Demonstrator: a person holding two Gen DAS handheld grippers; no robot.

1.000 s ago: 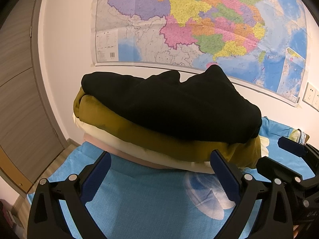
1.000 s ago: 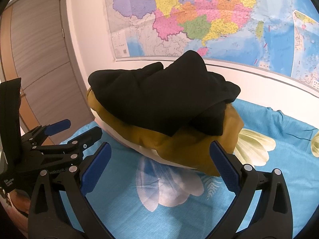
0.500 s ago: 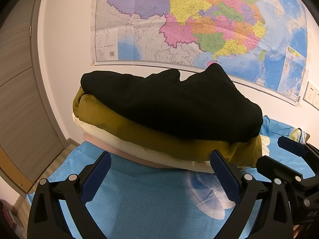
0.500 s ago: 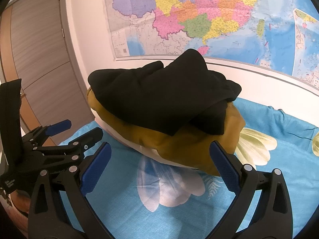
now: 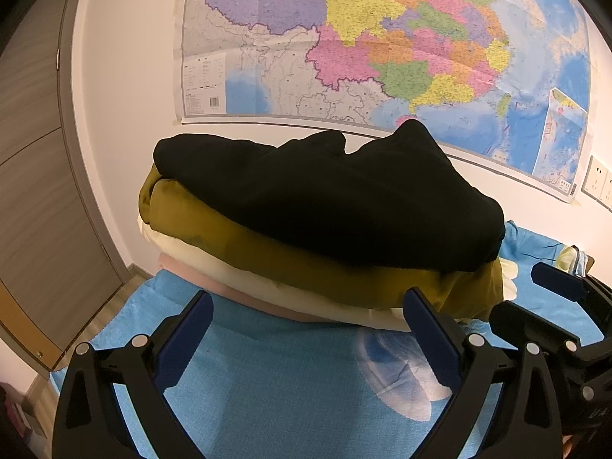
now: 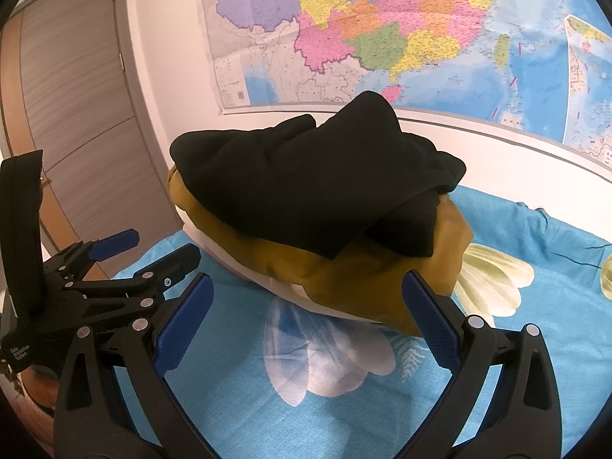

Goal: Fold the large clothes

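A pile of folded clothes rests on the blue bed sheet (image 5: pixel 267 390) against the wall. A black garment (image 5: pixel 336 199) lies on top, over a mustard one (image 5: pixel 275 252), a cream one (image 5: pixel 237 273) and a pink one (image 5: pixel 214 287) at the bottom. My left gripper (image 5: pixel 306 334) stands open just in front of the pile, nothing between its fingers. My right gripper (image 6: pixel 306 315) is open too, before the black garment (image 6: pixel 317 176) and mustard layer (image 6: pixel 344 275). Each gripper shows at the edge of the other's view.
A large coloured map (image 5: pixel 382 46) hangs on the white wall behind the pile. A wooden door (image 6: pixel 72 122) stands at the left. Wall sockets (image 5: pixel 598 183) sit at the right. The sheet carries a white flower print (image 6: pixel 329 352).
Both views have crept slightly closer to the pile; the clothes have not moved and both grippers stay open.
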